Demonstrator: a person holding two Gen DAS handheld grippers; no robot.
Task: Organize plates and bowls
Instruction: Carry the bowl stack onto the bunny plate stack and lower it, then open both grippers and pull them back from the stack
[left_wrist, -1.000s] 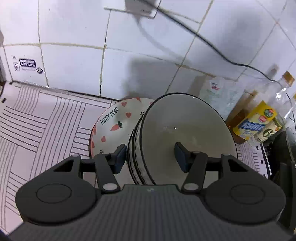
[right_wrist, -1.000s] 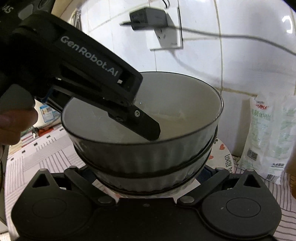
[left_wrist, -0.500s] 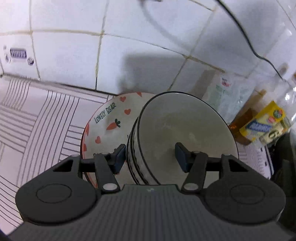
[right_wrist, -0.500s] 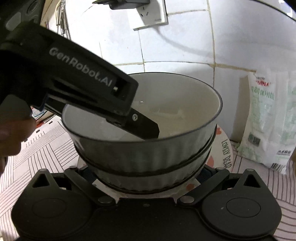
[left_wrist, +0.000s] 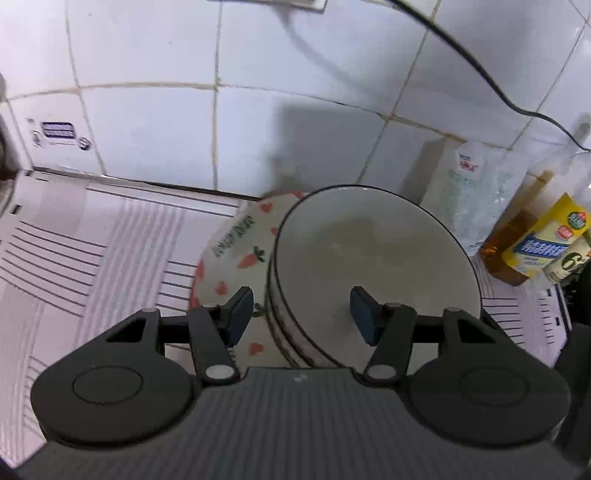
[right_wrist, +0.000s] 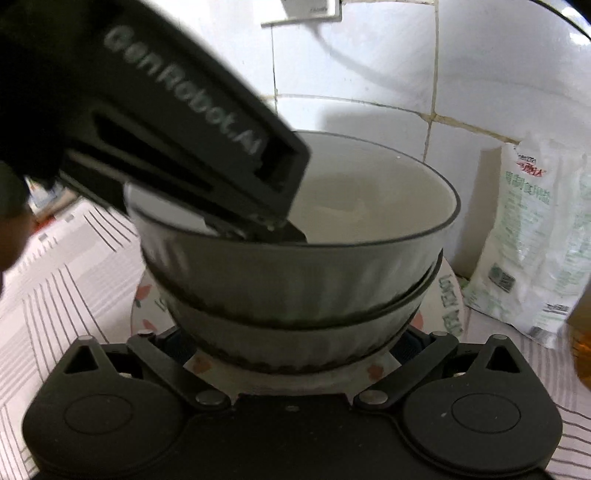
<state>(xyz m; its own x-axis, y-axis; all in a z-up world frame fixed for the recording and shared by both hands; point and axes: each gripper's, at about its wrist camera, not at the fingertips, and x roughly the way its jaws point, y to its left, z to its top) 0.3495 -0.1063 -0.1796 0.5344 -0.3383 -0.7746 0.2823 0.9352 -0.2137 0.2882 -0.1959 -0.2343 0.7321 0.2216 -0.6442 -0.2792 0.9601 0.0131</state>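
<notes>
While the two stacked bowls (left_wrist: 373, 266) sit on the carrot-and-heart plate (left_wrist: 236, 254) on the striped cloth (left_wrist: 74, 258), the left gripper (left_wrist: 301, 308) straddles their near rim, one blue pad outside the stack over the plate and the other inside the top bowl; its jaws have just been opening a little, the rim stands between them, and neither pad looks pressed on it; against the frame a second ago, the plate's lettering reads turned round and the stack sits nearer the salt bag (left_wrist: 476, 195) and the oil bottle (left_wrist: 517, 240); from the right wrist, the bowls (right_wrist: 295, 280) fill the middle of the view with the plate (right_wrist: 450, 306) showing beneath them, and the left gripper's (right_wrist: 291, 232) dark body reaches over the far-left rim into the top bowl, larger and more blurred than it was earlier; the right gripper (right_wrist: 291, 343) has its fingers spread on either side of the lower bowl's base, the tips hidden behind it, so whether they clamp it cannot be told; the white salt bag (right_wrist: 524, 236) stands closer to the stack than before, against the tiled wall (right_wrist: 480, 74)
</notes>
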